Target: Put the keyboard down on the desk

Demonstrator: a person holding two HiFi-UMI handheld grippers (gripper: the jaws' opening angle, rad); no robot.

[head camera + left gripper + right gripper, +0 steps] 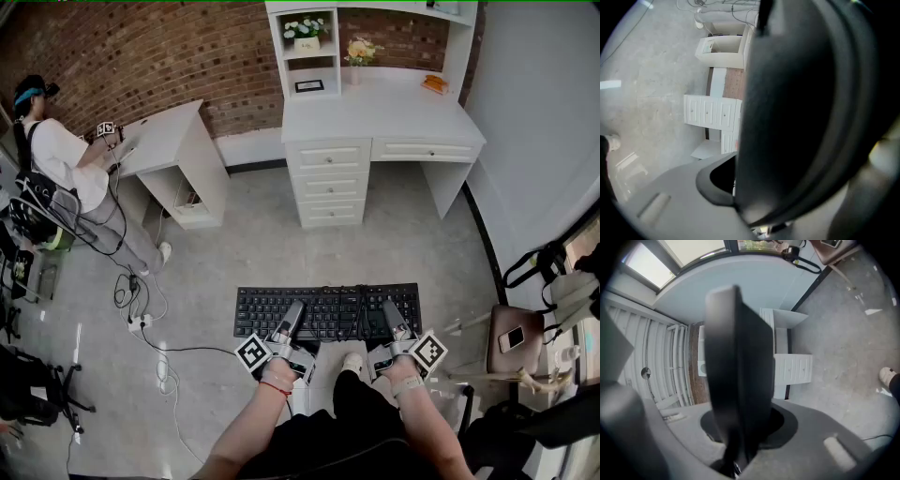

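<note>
Left tool (292, 317) and right tool (391, 317) each clamp the keyboard (328, 302), well apart from the tabletop (384, 117); placing remains.

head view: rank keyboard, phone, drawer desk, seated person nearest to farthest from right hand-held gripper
1. keyboard, gripped by the right hand-held gripper
2. phone, on stool, right
3. drawer desk, ahead
4. seated person, far left

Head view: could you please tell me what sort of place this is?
Probably an office-style workroom: a white desk with drawers against a brick wall, a person seated at a smaller desk, and cables on the floor.
</note>
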